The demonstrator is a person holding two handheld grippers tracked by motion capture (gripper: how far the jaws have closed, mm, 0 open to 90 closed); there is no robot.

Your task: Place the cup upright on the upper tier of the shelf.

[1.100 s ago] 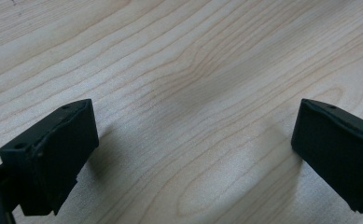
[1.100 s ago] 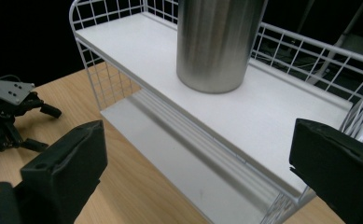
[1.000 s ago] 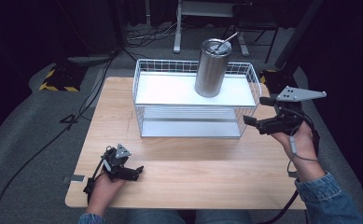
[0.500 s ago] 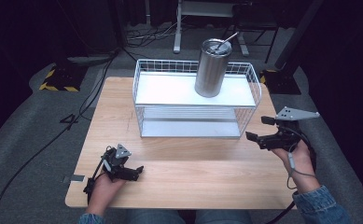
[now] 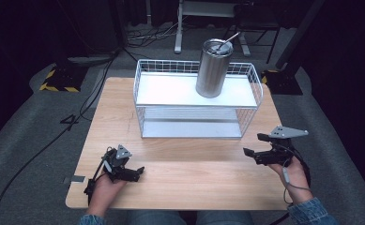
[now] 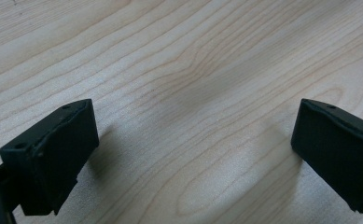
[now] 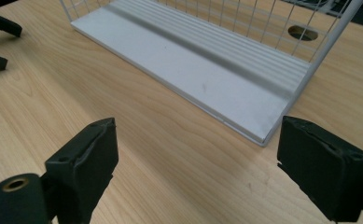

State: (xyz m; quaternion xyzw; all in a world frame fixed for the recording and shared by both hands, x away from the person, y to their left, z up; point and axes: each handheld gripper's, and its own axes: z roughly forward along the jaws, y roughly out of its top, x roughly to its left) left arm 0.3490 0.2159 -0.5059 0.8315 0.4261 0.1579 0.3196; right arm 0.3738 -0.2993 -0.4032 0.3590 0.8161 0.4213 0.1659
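Both grippers empty and low at the near edge of the table, the tumbler standing on the rack's top shelf.

The steel tumbler (image 5: 213,68) stands upright on the upper shelf of the white wire rack (image 5: 145,121), well apart from both hands, so it looks set down for good. The right gripper (image 5: 251,153) hovers near the rack's right end, jaws spread wide with nothing between them. The left gripper (image 5: 138,172) rests on the wooden table (image 5: 189,178), jaws likewise released, seemingly parked out of the way.

Light wooden table (image 5: 180,183) with a white wire rack (image 5: 194,119) on it
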